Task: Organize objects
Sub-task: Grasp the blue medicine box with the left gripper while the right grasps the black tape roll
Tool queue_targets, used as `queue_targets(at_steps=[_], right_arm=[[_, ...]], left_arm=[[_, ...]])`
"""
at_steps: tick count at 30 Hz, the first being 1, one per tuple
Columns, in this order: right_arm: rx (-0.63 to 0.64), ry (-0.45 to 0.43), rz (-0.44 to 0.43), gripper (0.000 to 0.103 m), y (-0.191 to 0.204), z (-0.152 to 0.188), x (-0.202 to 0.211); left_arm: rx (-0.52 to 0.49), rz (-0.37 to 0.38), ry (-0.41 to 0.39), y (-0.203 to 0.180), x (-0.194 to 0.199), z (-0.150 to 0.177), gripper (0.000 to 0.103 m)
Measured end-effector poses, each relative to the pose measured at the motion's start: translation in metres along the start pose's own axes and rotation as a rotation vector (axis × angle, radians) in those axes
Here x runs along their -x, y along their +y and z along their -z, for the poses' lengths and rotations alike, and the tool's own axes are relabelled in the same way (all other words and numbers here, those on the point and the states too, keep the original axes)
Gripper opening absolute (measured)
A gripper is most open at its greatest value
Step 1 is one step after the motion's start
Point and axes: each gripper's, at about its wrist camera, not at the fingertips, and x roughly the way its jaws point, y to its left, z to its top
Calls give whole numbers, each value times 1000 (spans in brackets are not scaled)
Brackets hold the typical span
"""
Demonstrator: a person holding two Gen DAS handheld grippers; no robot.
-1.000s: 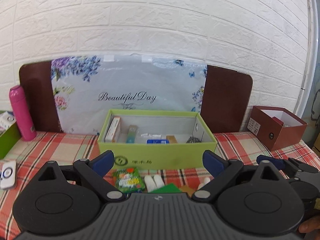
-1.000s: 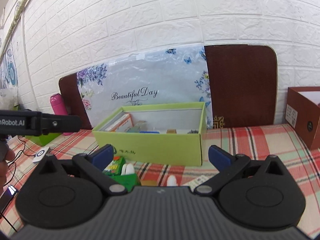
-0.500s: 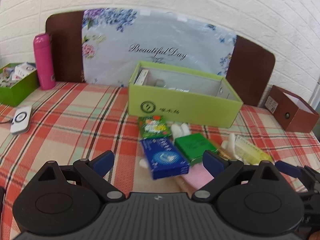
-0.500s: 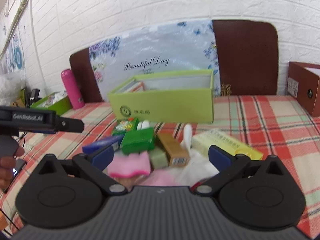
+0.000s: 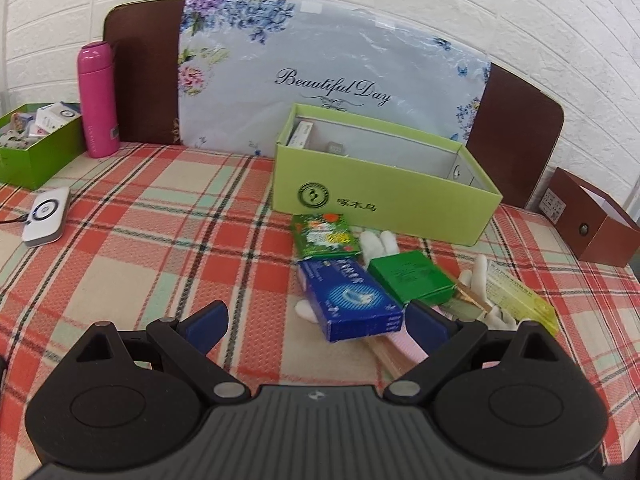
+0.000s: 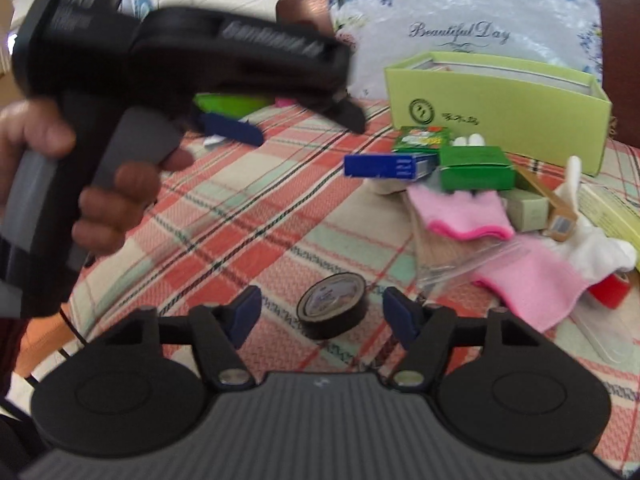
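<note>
A pile of small items lies on the plaid tablecloth in front of an open light-green box: a blue box, a green box, a green sachet, white gloves, pink cloths and a yellow box. A roll of black tape lies between the tips of my right gripper, which is open. My left gripper is open and empty just before the blue box; it also shows at the left of the right wrist view.
A pink bottle and a dark-green box of items stand at the far left. A white device lies on the cloth. A brown box stands at the right. A floral board leans on the wall.
Both grippers have pulled back and tilted down, so the pile of items now shows in full. The right gripper has come down around the black tape roll. The left gripper now fills the right view's left side.
</note>
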Motion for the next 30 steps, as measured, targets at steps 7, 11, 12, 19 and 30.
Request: queue_targets(at_steps=[7, 11, 12, 19, 30], right_arm=[[-19, -20, 70, 22, -15, 9, 13], [-85, -22, 124, 22, -36, 16, 26], [-93, -22, 135, 22, -40, 18, 29], [-103, -49, 124, 31, -47, 20, 39], [31, -37, 71, 40, -21, -1, 1]], left_arm=[[-19, 13, 31, -21, -41, -18, 98], [-95, 9, 84, -27, -65, -13, 80], [-90, 22, 108, -24, -69, -11, 65], [-68, 51, 145, 3, -45, 16, 61], [-64, -47, 154, 33, -8, 45, 73]])
